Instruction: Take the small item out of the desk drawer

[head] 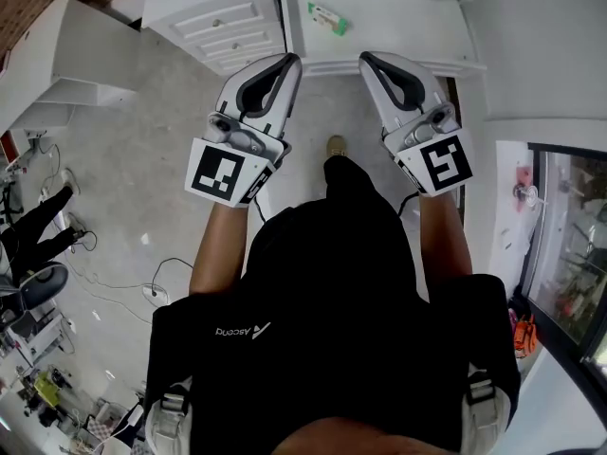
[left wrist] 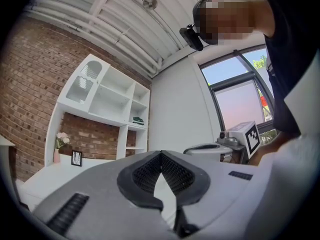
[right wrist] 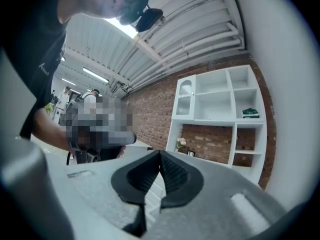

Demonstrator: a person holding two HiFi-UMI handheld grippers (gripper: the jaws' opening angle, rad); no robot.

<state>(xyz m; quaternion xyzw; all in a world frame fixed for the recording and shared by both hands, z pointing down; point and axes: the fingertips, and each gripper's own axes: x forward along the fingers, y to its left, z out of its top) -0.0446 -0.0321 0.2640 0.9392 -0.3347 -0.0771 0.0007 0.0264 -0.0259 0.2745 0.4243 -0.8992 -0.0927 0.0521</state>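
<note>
Progress: none made | left gripper (head: 289, 63) and right gripper (head: 370, 63) were held shut and empty, mid-frame | desk drawers (head: 228, 28), upper left, apparently closed | small item not yet taken.

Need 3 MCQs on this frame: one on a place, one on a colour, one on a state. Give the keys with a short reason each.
1. Where does the small green item lie?
A. on the white desk, ahead of the person
B. inside a cardboard box
C. in a red bucket

2. What colour is the shelf unit against the brick wall?
A. black
B. white
C. green

3. How do the right gripper jaws stand?
A. wide apart
B. closed on the item
C. closed together, empty

Key:
1 A: the head view shows it on the white surface.
2 B: its frame and shelves are white in both gripper views.
3 C: its own view shows the pads meeting with nothing between them.
</note>
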